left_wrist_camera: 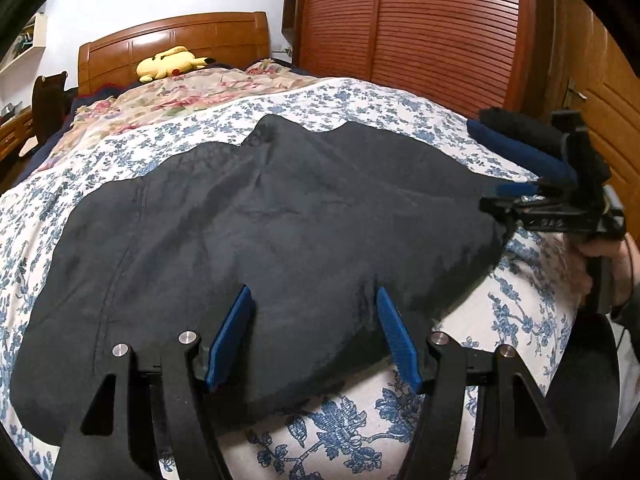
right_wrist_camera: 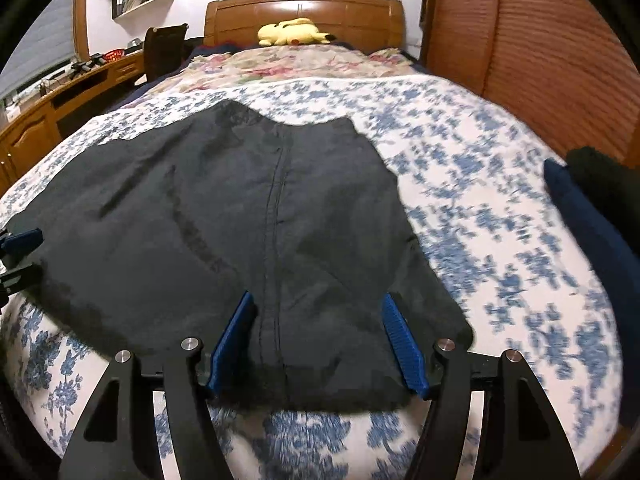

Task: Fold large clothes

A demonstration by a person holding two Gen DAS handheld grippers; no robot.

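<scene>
We see a black garment (left_wrist_camera: 260, 232) spread flat across the near half of the bed (left_wrist_camera: 460, 148), on a blue-and-white floral quilt (right_wrist_camera: 480, 200). Our left tongs (left_wrist_camera: 312, 320) stand apart over its near edge, blue pads (left_wrist_camera: 230, 336) on either side of the cloth without pinching it. Our right tongs (right_wrist_camera: 316, 328) are likewise apart, straddling the garment's centre seam at its near hem. In the left wrist view the right tongs show at the garment's right edge, near a folded stack of dark blue and black clothes (left_wrist_camera: 532, 144) lying at the right side of the bed. Farther off lies a pink floral blanket (right_wrist_camera: 288, 62), then a yellow plush toy (right_wrist_camera: 294, 32) against the wooden headboard (right_wrist_camera: 304, 10). A slatted wardrobe (left_wrist_camera: 420, 20) stands right; a table (right_wrist_camera: 68, 92) with clutter runs along the left wall.
</scene>
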